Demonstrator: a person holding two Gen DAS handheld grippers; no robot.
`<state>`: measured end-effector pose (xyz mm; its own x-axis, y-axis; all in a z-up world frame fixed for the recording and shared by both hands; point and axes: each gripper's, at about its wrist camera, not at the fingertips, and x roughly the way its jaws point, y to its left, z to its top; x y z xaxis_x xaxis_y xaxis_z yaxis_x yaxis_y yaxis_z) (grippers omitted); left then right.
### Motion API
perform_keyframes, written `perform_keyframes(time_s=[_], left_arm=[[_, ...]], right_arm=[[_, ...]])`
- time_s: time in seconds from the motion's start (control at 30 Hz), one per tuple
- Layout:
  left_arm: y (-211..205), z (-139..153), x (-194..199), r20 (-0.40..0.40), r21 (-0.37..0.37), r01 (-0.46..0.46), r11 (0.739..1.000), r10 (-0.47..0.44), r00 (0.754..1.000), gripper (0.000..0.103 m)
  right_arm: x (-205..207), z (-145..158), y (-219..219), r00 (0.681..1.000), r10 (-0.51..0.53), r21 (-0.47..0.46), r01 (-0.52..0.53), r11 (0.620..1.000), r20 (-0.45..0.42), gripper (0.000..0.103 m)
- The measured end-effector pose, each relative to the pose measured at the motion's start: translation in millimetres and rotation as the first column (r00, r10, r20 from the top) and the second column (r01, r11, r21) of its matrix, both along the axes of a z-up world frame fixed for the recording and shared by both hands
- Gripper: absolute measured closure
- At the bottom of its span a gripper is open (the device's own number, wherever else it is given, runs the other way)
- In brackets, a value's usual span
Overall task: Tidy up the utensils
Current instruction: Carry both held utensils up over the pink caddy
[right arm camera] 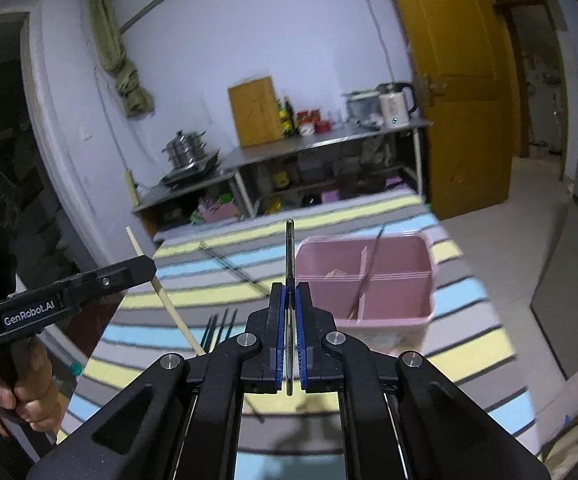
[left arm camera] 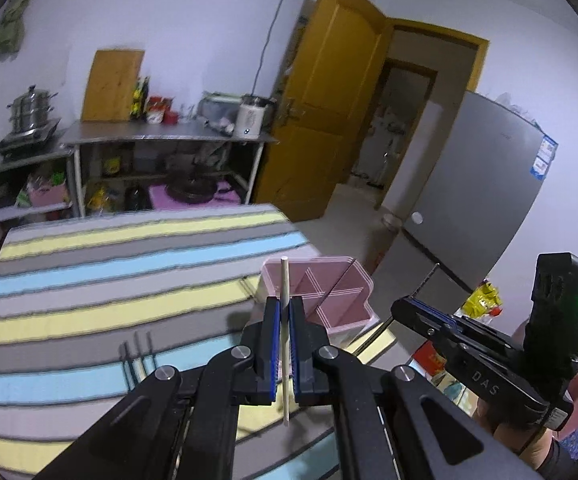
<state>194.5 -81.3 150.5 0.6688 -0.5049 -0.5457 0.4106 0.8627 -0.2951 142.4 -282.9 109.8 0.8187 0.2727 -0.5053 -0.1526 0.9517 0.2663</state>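
Both grippers are already loaded: our left gripper [left arm camera: 285, 344] is clamped on a pale, thin wooden chopstick [left arm camera: 285, 280], pinched near its middle so it stands upright between the blue pads, and our right gripper [right arm camera: 290, 332] is pressed together on a slim, dark metal utensil handle [right arm camera: 289, 248] seen edge-on, its working end hidden from us. Ahead, on the striped blue, yellow and grey tablecloth [left arm camera: 109, 264], sits the pink plastic organiser box with dividers [right arm camera: 389, 280], with a dark thin stick [right arm camera: 371, 264] and some pale pieces already lying in its compartments. We judge the chopstick to be very light and stiff, but round and smooth, so it can pivot in the pads; a hold close to its middle, as now, keeps it from swinging. The metal piece will be heavier, rigid and slick, and a flat handle gripped across its faces should stay put. Neither is fragile, so we can release them low over a compartment. More dark thin sticks [right arm camera: 219, 326] lie on the cloth near us.
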Motion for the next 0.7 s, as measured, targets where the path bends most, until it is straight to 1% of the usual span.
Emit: perform_keyframes(time_s=[0.17, 0.27, 0.37, 0.53, 0.7], left_arm=[[-16.4, 24.1, 18.9, 0.047, -0.023, 0.005, 1.000, -0.004, 0.999, 0.099], [-23.6, 33.2, 31.9, 0.068, -0.029, 0.000, 1.000, 0.002, 0.998, 0.099], [-28.8, 36.8, 45.0, 0.081, -0.034, -0.009, 0.999, 0.012, 0.997, 0.099], [-40.0, 30.5, 66.4, 0.095, -0.023, -0.019, 1.000, 0.022, 0.995, 0.099], [-46.9, 9.6, 81.6, 0.082, -0.011, -0.024, 1.000, 0.025, 0.996, 0.099]], right_arm=[[8.6, 23.4, -20.4, 0.997, -0.054, 0.010, 0.053, 0.999, 0.056, 0.098], [16.6, 34.4, -31.1, 0.993, -0.083, 0.023, 0.081, 0.996, 0.083, 0.098], [23.5, 39.0, -34.3, 0.990, -0.097, 0.030, 0.095, 0.995, 0.098, 0.098], [38.8, 33.2, -33.8, 0.990, -0.100, 0.022, 0.098, 0.995, 0.098, 0.098], [51.5, 16.2, -33.3, 0.993, -0.097, 0.019, 0.096, 0.995, 0.069, 0.098]])
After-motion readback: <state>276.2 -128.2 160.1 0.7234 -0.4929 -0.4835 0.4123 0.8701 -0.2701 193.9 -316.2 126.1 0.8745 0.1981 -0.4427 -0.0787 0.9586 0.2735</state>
